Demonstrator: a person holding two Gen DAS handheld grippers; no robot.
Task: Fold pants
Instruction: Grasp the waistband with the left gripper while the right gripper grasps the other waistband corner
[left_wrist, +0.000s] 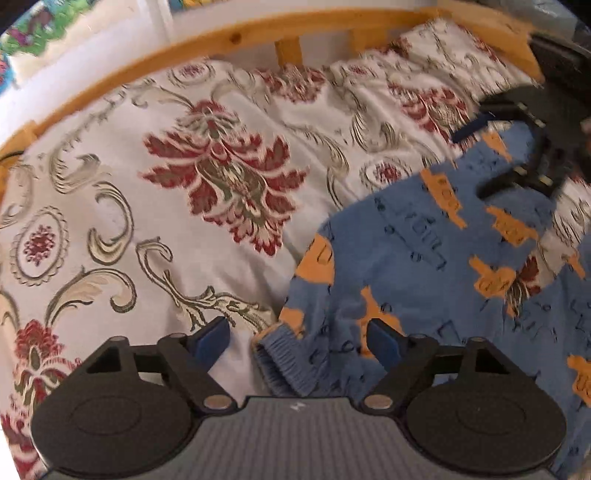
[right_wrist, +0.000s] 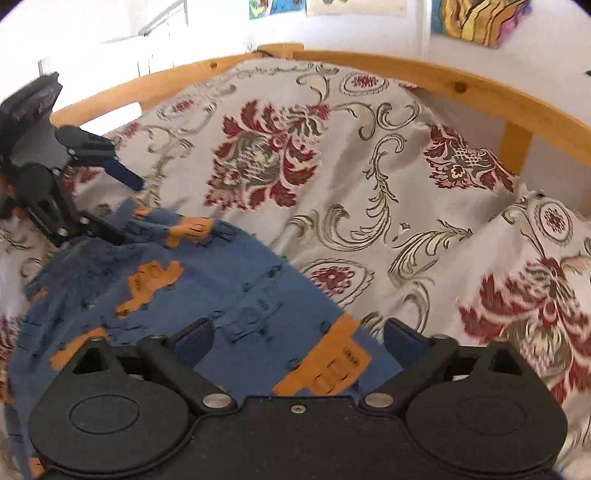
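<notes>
Blue pants (left_wrist: 424, 266) with orange patches and dark lettering lying on floral bedspread (left_wrist: 166, 184), cream ground with red medallions and grey-green scrolls. Bedspread bounded on far side by pine bed rail (left_wrist: 236, 37); white wall and coloured pictures (right_wrist: 476, 18) behind.

Left wrist view: left gripper (left_wrist: 299, 341) low over the bed, jaws spread wide, nothing between them. Ribbed cuff (left_wrist: 282, 360) of one pant leg lying in the gap, closer to the camera-right blue pad (left_wrist: 384, 343); contact with the pad not resolvable. Camera-left pad over bare bedspread. Pants spreading from the cuff up and to camera right; small patch of bedspread showing between the two legs at right. Right gripper (left_wrist: 476, 162) visible at upper right, black frame, jaws apart, lower finger at the far edge of the pants, upper finger over bedspread. Some motion blur there.

Right wrist view: right gripper (right_wrist: 297, 341) jaws wide apart, empty, above the near part of the pants; orange patch (right_wrist: 325, 365) directly under the gap. Camera-right finger past the garment edge, over bedspread. Pants running to camera left, rumpled, not flat. Left gripper (right_wrist: 129, 206) seen at left edge, fingers parted, lower finger on or just above blue fabric; grip not confirmed from this angle. Part of a hand behind it at frame edge, mostly cut off.
</notes>
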